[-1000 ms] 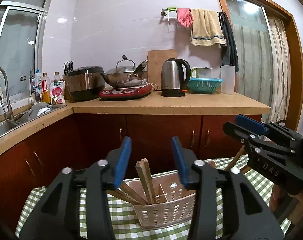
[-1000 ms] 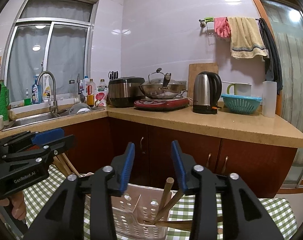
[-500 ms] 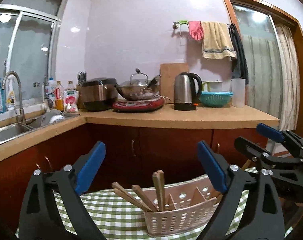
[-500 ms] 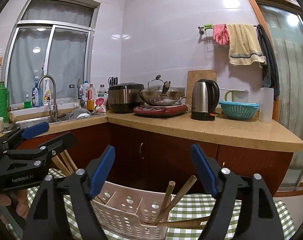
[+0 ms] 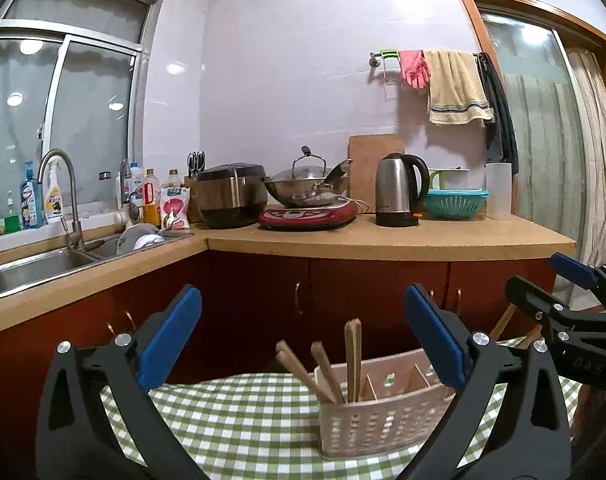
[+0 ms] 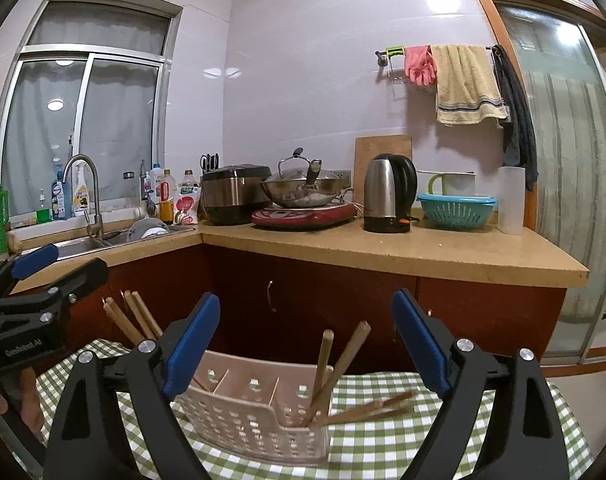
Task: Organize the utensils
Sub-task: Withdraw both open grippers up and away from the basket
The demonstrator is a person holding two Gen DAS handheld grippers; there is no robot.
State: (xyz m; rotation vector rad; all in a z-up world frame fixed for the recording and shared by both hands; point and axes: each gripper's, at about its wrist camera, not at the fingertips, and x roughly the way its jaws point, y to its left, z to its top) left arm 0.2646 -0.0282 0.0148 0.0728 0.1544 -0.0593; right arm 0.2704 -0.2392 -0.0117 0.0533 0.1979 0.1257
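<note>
Two hand-held grippers, my left (image 5: 303, 340) and my right (image 6: 303, 340), are both opening wide with nothing between their jaws. I judge this the release step: the brown wooden chopsticks (image 5: 353, 360) stand in the pale perforated plastic caddy (image 5: 383, 420) on the green-checked worktop (image 5: 243, 420), just beyond both grippers. A few chopsticks (image 6: 367, 410) lean out low at its right end; next I should regrip and right those.

My kitchen corner, lit from above.
I face white tiled walls (image 5: 287, 80), a curtained window (image 5: 63, 120), a tan countertop (image 5: 383, 236) over red-brown cabinets (image 6: 343, 296).
</note>
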